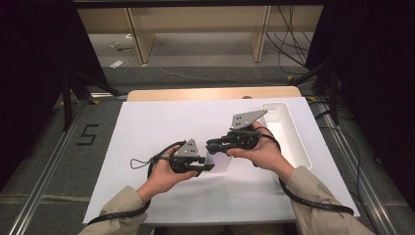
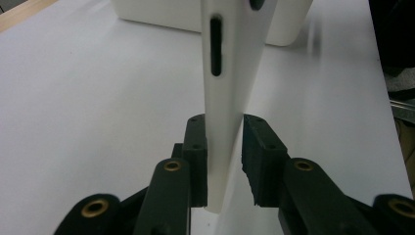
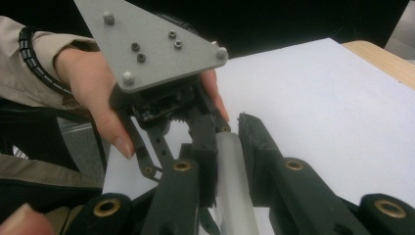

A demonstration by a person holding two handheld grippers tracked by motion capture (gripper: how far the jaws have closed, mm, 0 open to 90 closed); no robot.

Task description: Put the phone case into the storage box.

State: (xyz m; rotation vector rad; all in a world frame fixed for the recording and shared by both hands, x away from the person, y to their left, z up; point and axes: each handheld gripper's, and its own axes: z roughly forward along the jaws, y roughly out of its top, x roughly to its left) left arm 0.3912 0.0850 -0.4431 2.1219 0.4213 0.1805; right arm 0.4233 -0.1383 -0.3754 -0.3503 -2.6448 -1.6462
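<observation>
Gripping the same white plate [image 2: 226, 98] from two sides, my jaws meet mid-table. In the left gripper view the left gripper [image 2: 224, 147] has its pads [image 2: 197, 147] nearly together, one flat on the plate's face, the other at its opposite face with at most a sliver of gap; I judge it a grip. The right gripper [image 3: 227, 142] is closed on the plate's rounded edge, pads [image 3: 254, 142] tight on it.

From the high view the plate [image 1: 219, 161] sits between the two hands, held off the white mat [image 1: 147, 127], edge-on to both cameras. Its long axis runs away from the left jaws toward the far right, where the white tray [image 1: 288, 132] stands. Neither hand is nearer: both are on it, the left gripper [image 1: 208, 165] at the near-left end, the right gripper [image 1: 211, 146] coming in from the right. I judge that any carry toward the tray turns on that axis staying in line with the tray's length.

The left gripper view shows a dark slot [image 2: 216, 46] in the plate's thin edge and the tray [image 2: 288, 29] just behind. The right gripper view instead shows the left hand [image 3: 93, 93] and its grey plate [image 3: 147, 44], close against my right jaws.
</observation>
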